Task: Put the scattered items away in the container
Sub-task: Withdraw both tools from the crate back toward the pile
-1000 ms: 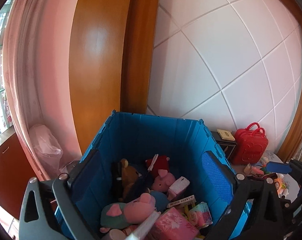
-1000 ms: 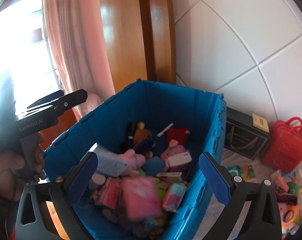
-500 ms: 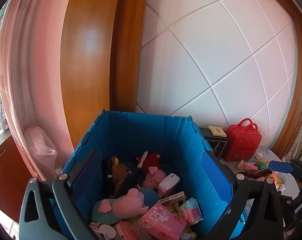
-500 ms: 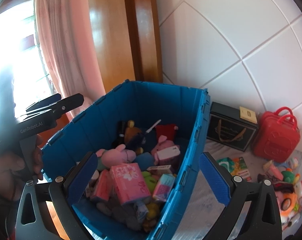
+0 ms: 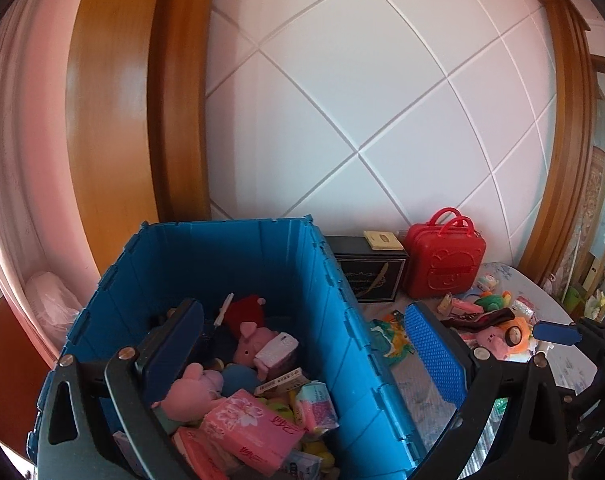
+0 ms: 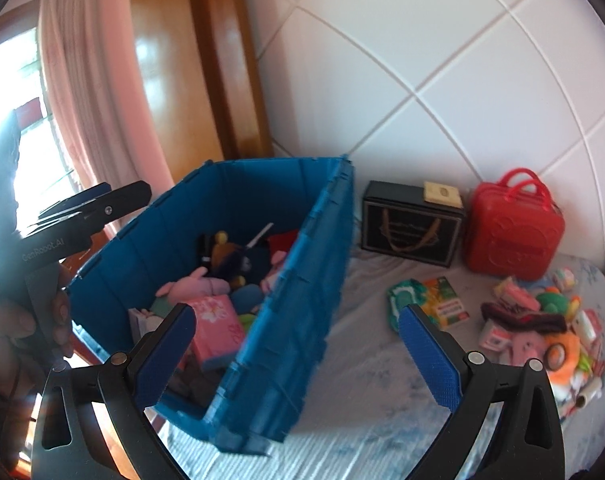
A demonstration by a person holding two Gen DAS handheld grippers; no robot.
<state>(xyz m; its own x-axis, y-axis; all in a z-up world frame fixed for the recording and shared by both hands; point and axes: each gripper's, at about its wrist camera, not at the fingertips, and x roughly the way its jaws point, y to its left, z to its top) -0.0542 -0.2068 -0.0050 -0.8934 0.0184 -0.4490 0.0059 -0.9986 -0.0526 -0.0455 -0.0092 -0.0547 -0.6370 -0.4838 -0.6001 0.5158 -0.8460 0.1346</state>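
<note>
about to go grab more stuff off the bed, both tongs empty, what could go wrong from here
1. The toys in the pile overlap, so the open right tongs may pinch two things or drag neighbours along.
2. The blue crate is already heaped, with the pink pack on top, so further drops may bounce off it.
3. The left tongs straddle the crate's right wall and could knock it when moving.

Left gripper [image 5: 302, 344] jaws spread wide and empty, right gripper [image 6: 296, 340] likewise, hand [image 6: 20, 324] gripping left handle
</note>
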